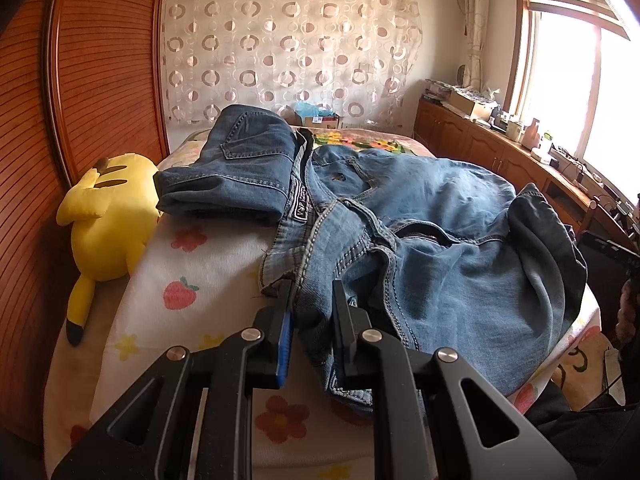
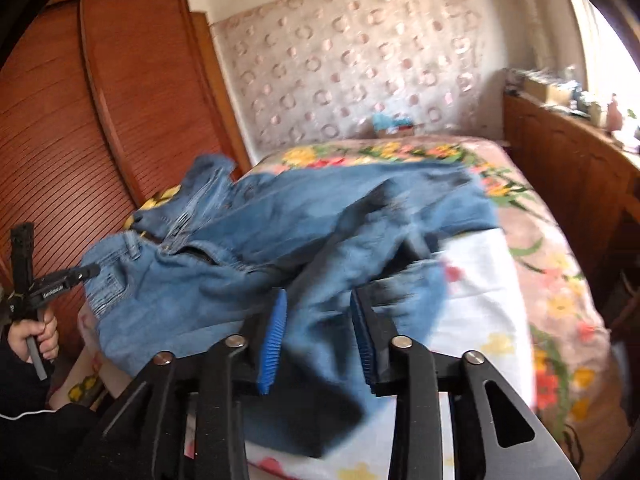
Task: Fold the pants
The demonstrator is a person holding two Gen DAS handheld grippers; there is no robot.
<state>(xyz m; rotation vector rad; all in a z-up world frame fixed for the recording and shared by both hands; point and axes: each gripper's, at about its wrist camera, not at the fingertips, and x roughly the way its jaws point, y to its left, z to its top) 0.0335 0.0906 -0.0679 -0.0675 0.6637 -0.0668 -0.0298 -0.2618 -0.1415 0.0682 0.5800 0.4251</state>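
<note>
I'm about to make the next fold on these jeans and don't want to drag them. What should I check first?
1. Left gripper hold: ok, denim of the jeans clamped between its jaws.
2. Right gripper hold: cannot tell, denim lies between its jaws but the view is blurred.
3. Jeans lying flat: not ok, bunched and creased on the bed.
4. Folded denim bundle clear: not ok, it lies against the waistband.
5. Yellow plush toy clear: ok, off beside the wardrobe.

blur: right-wrist view smeared | hidden: jeans (image 2: 256,248) fabric behind right claw (image 2: 320,300) | contact: unclear
</note>
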